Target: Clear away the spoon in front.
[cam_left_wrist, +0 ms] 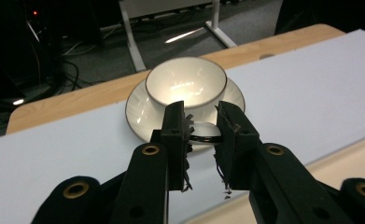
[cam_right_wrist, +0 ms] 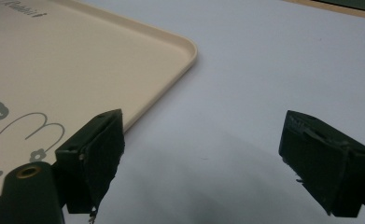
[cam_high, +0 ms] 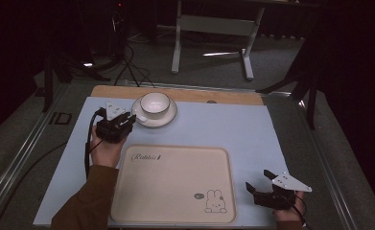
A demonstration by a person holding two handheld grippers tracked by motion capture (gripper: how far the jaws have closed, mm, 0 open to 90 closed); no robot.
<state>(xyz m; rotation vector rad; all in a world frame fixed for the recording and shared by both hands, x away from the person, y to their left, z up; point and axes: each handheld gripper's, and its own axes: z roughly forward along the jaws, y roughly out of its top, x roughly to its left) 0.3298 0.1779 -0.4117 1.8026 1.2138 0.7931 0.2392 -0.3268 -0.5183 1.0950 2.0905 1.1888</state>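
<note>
Left tool, jaws drawn close and pinching the saucer at its near rim. The cup stands on it, directly ahead, at the counter's far edge. Right tool rests spread, well apart, beside the tray.

high: above, forward-down | left: close, faces cup | right: close, tray

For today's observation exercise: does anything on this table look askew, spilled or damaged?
Nothing stands out. The cup sits upright and looks empty on its saucer, no spill shows, and the rabbit-print tray lies flat and square on the mat.
</note>
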